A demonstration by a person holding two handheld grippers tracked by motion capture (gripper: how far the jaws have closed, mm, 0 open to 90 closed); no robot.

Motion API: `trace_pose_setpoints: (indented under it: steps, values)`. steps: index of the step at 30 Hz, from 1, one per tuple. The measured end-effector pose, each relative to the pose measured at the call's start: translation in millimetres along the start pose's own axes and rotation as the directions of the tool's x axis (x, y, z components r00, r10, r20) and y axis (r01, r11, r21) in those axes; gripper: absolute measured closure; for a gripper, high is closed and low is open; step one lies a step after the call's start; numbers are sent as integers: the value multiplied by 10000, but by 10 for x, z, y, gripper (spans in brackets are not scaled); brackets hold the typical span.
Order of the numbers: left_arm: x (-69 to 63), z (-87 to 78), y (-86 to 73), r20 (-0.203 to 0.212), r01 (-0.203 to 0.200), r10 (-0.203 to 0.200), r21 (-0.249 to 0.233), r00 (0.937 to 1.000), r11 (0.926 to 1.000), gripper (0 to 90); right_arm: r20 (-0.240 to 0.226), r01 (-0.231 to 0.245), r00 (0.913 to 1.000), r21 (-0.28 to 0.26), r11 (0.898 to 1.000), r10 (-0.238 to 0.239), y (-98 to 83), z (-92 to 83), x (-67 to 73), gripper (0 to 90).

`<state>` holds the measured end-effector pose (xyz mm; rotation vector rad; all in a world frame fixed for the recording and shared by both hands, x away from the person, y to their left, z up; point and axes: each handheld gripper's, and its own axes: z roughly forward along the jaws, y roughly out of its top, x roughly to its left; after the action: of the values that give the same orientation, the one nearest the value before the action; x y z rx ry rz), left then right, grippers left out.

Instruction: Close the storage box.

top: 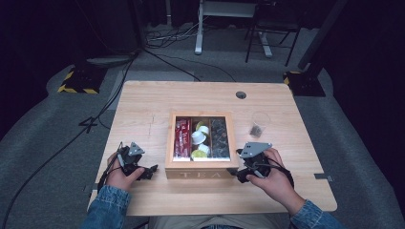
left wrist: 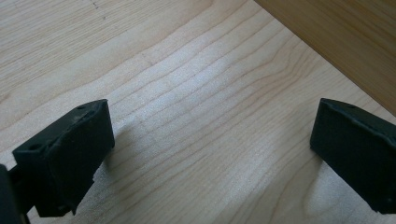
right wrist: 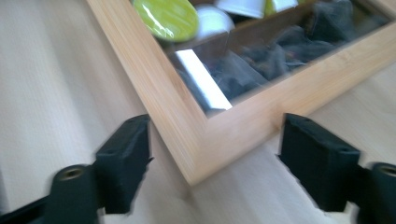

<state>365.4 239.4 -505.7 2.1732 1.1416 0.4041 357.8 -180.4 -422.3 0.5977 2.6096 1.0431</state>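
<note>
Wooden tea box (top: 201, 172), lettered TEA on the front wall, glass-paned lid shut; placed mid-bench, near the front edge. Three compartments behind the pane: red packets (top: 182, 137) at left, white and lime-green capsules (top: 200, 139) in the middle, dark tea bags (top: 219, 138) at right.

Right gripper (top: 237, 172): at the box's front right corner, jaws apart and straddling that corner (right wrist: 198, 161) in the right gripper view, pads not pressing on the wood (slight blur there, so contact not fully settled). Nothing held.

Left gripper (top: 152, 171): just beside the box's front left corner, jaws wide apart over bare bench (left wrist: 196, 116), box wall (left wrist: 345, 37) at the upper right of the left gripper view. Nothing held.

Further out: clear plastic cup (top: 258, 125) with something dark at the bottom, right of the box and well apart from it. Round cable hole (top: 241, 95) near the far edge.

Risks, as judged:
- Grip across a corner rather than a flat wall: likely slip or twist of the box on closing.
- Push from the right with no brace at left: box likely to slide across the smooth bench.
- Lid lifted by one corner only: strain on the hinges, possible racking of the glass frame.
- Wide swing of the right hand: cup tipped, contents spilled.
</note>
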Motion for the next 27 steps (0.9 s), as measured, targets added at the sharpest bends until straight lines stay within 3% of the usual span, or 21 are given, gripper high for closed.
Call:
trace_pose_setpoints:
  steps: [5, 12, 16, 22, 27]
  values:
    - [-3, 1, -1, 5, 31, -31, -6, 10000, 10000, 1, -169, 107, 9998, 168, 9998, -104, 23, -15, -16, 278]
    - [-4, -5, -6, 10, 29, -29, 17, 10000, 10000, 2, -527, -366, 9980, -580, 9976, 336, 62, -68, -51, 279]
    - [-3, -37, -35, -2, -55, 55, 54, 10000, 10000, 2, -370, -526, 9981, -969, 9939, 492, 80, -164, -112, 257]
    - [-4, -84, -94, 41, -39, 39, 25, 10000, 10000, 2, -483, -735, 9966, -1708, 9826, 661, 67, -338, -217, 166]
    - [7, -118, -131, 83, -112, 111, 37, 9999, 9999, 2, -162, -650, 9979, -1713, 9831, 632, -1, -503, -320, 161]
